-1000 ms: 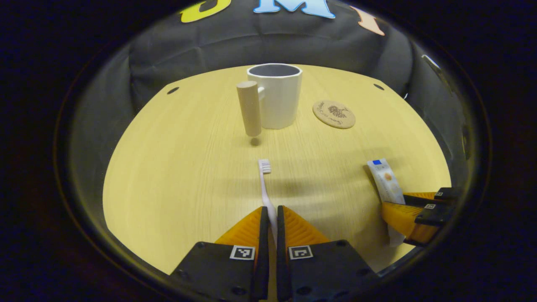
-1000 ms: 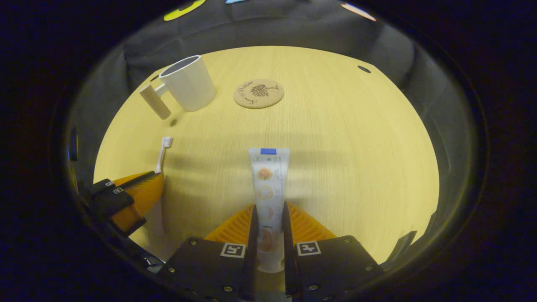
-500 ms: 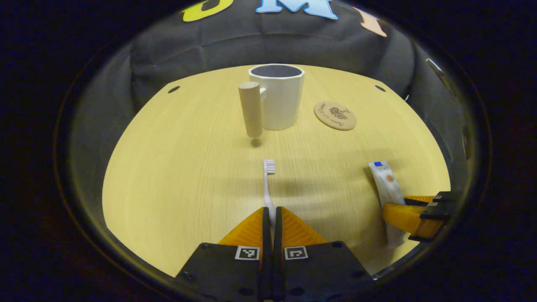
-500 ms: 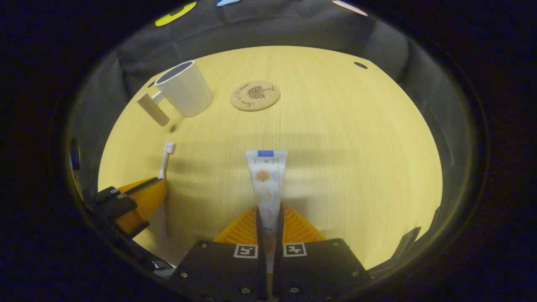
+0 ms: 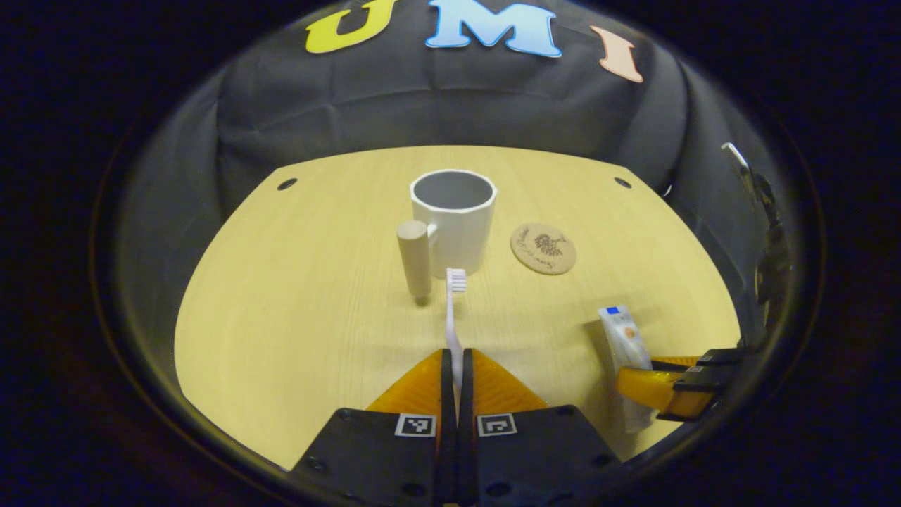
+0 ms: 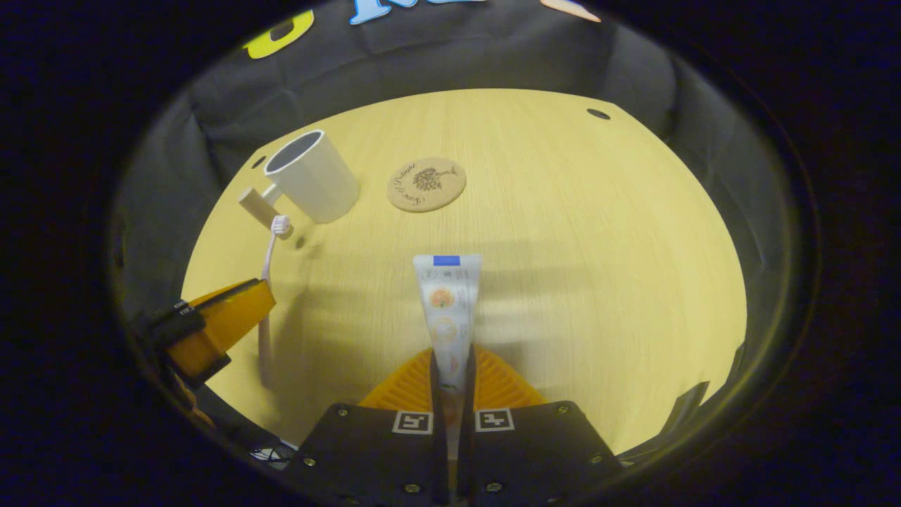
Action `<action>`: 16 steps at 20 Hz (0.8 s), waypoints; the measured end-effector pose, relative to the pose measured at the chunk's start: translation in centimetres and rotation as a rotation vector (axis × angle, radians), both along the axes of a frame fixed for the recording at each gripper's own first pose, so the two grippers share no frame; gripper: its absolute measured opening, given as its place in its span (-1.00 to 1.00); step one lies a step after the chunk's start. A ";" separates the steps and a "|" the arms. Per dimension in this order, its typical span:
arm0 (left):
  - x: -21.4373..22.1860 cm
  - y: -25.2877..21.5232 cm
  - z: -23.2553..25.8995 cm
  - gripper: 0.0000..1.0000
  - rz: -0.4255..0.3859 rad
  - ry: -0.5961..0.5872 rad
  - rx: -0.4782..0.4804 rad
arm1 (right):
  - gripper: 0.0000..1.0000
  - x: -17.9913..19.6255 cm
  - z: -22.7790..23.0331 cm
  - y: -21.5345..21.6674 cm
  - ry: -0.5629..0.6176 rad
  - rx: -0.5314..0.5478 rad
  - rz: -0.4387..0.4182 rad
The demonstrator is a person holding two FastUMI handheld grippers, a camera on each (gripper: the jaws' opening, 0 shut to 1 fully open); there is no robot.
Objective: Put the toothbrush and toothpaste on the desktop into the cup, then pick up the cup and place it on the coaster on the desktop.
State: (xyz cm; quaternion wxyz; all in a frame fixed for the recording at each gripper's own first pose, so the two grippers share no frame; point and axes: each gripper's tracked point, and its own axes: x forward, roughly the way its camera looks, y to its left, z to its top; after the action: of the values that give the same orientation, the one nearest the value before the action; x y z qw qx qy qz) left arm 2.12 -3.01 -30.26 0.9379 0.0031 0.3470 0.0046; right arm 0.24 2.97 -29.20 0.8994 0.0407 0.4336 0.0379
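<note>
Both items gripped above the desktop.
The white slim toothbrush [image 5: 452, 317] is pinched in the left gripper [image 5: 456, 366], bristles toward the white faceted cup [image 5: 454, 220]; the white printed toothpaste tube [image 6: 445, 310] is clamped by the right gripper [image 6: 450, 366], near the round cork coaster [image 6: 426, 184].

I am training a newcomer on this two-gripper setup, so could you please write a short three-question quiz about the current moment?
1. True or false: the left gripper is shut on the toothbrush.
2. What does the right gripper hold? A) the coaster B) the toothpaste C) the cup
3. Fill in: the cup stands beside the coaster, and inside it looks ____.

Key
1. True: both fingers press on the handle, bristles pointing towards the cup.
2. B: the toothpaste is clamped between its fingers.
3. Empty.
</note>
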 end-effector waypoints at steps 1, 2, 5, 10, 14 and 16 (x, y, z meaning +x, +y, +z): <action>0.0 -0.3 0.8 -0.86 -0.002 -0.010 -0.010 | -0.85 0.0 0.1 -0.1 -0.002 0.002 -0.001; 0.0 -0.4 1.6 -0.86 -0.005 -0.018 -0.017 | -0.85 -0.1 0.1 -0.1 -0.001 0.002 -0.001; 0.4 -1.0 3.9 -0.86 -0.010 -0.051 -0.032 | -0.85 -0.2 -0.1 0.1 0.005 0.009 0.004; 2.8 -1.1 8.8 -0.86 -0.011 -0.143 -0.050 | -0.85 -0.3 -0.5 0.8 0.016 0.021 0.015; 6.5 -1.1 13.3 -0.86 -0.010 -0.233 -0.069 | -0.85 -0.5 -0.8 1.4 0.028 0.033 0.024; 9.0 -0.9 15.2 -0.86 -0.012 -0.281 -0.079 | -0.85 -0.6 -0.9 1.7 0.034 0.043 0.029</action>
State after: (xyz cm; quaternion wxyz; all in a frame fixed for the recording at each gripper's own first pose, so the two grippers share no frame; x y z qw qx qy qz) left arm 11.12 -3.89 -15.02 0.9766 -0.0324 0.2123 -0.0143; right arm -0.34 4.65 -30.06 0.8902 0.0544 0.4484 0.0597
